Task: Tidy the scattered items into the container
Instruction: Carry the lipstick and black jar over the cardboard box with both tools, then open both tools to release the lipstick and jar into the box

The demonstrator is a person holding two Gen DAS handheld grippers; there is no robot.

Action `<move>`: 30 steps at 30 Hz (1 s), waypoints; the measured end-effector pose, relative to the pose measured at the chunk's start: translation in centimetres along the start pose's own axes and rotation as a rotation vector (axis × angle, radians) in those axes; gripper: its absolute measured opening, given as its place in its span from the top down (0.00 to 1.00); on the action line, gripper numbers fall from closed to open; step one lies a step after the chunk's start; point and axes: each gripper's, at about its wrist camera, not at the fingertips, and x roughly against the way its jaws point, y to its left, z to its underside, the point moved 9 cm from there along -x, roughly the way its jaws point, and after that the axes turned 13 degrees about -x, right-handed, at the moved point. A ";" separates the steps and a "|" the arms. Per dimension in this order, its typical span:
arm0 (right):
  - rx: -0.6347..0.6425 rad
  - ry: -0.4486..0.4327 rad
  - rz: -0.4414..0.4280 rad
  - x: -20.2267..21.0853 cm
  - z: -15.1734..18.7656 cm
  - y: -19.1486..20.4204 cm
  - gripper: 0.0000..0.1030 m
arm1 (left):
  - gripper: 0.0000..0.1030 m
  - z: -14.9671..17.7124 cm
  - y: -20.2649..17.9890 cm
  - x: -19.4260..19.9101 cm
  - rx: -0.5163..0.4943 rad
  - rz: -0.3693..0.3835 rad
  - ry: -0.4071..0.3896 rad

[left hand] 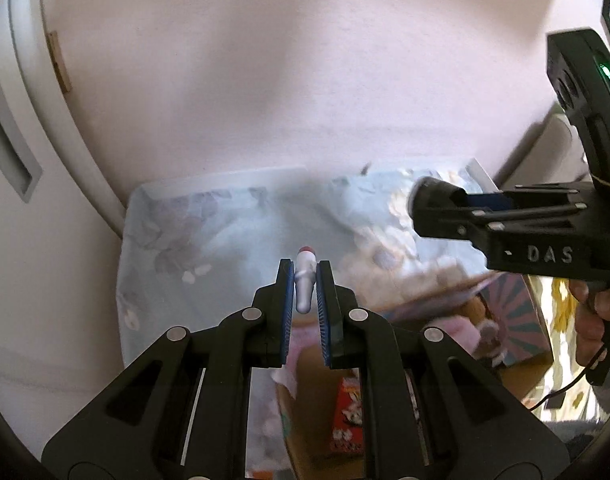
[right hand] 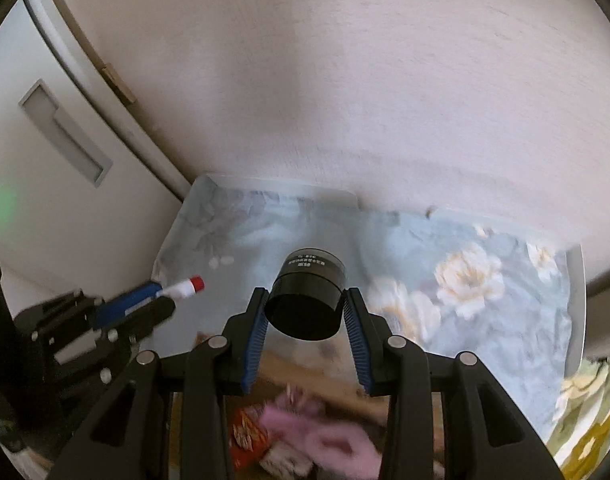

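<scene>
Floral cloth covers the table; cardboard box holds clutter.

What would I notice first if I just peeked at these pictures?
A shiny black jar pinched in the right claw, above the flowery blue cloth. The left claw squeezes a small silvery tube with a red tip. Below sits a cardboard box holding something pink and fluffy.

Pale blue floral cloth covering the surface, cardboard box on it
</scene>
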 end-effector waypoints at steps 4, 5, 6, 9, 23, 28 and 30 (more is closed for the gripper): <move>-0.019 0.026 0.019 1.8 2.9 -1.8 0.66 | 0.90 1.2 -1.2 -0.1 -0.033 0.019 0.028; -0.022 0.030 0.023 2.0 3.3 -2.2 0.66 | 0.90 1.4 -1.5 -0.2 -0.037 0.024 0.036; -0.024 0.036 0.029 2.2 4.0 -2.6 0.66 | 0.90 1.7 -1.7 -0.3 -0.039 0.028 0.042; -0.022 0.046 0.048 2.4 5.7 -3.3 0.66 | 0.90 2.6 -2.3 -0.4 -0.060 0.043 0.075; -0.100 0.167 0.077 0.2 12.9 -6.7 0.68 | 0.90 8.3 -5.2 -4.0 -0.096 0.066 0.256; -0.122 0.184 0.075 -0.2 13.7 -7.5 0.68 | 0.90 8.7 -5.7 -4.1 -0.077 0.085 0.262; -0.113 0.186 0.071 0.1 13.9 -7.7 0.68 | 0.82 8.3 -6.0 -3.6 -0.063 0.114 0.247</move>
